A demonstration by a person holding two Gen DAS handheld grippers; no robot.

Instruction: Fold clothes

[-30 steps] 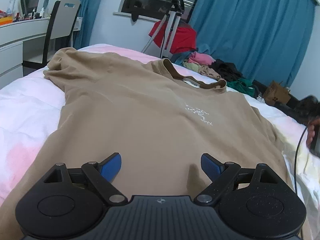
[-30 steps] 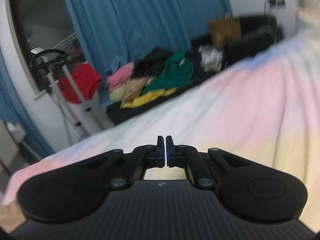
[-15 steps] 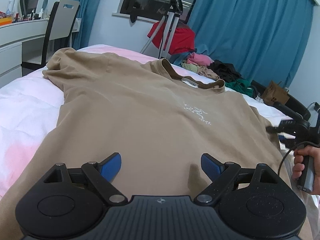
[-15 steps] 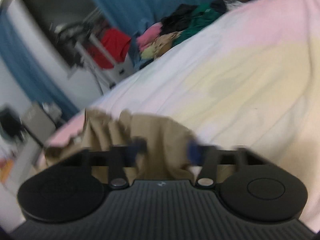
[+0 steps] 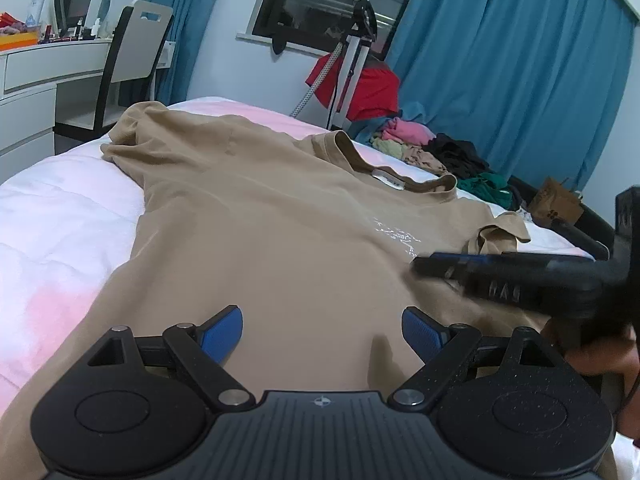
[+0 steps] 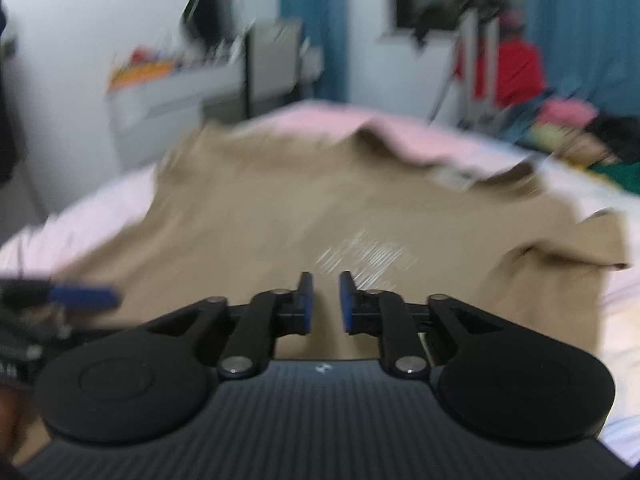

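A: Entry, fold clothes, tan T-shirt face up on the bed. Going left to right. Left sleeve lies far ahead and to the left of the left gripper, bunched near the bed's edge. Left gripper itself: released, blue pads wide apart, nothing between them, hovering over the lower body of the shirt.

B: Contact with the cloth?

A: Cannot tell; the pads look just above it. Collar is ahead and slightly right of that gripper, label showing. Chest print ahead-right.

B: And the right gripper?

A: Its own view is heavily blurred. Jaws are opening, gap still narrow, nothing between the pads. Shirt body lies directly ahead of it, print just beyond the fingertips. Right sleeve sits ahead and to its right, folded back on itself and rumpled. In the left view the right gripper comes in from the right edge, low over the shirt, held by a hand.

B: Step in hand, your reading?

A: Judgement: set-up for the first fold, both grippers taking position along the hem side. To do it well, I would flatten the right sleeve first, since a fold over that crumple would lock in a lump. Then pinch one layer only at matching points on either side, jaws fully open before descending.

B: Risks?

A: Catching the bedsheet with the shirt; uneven grips skewing the fold line.
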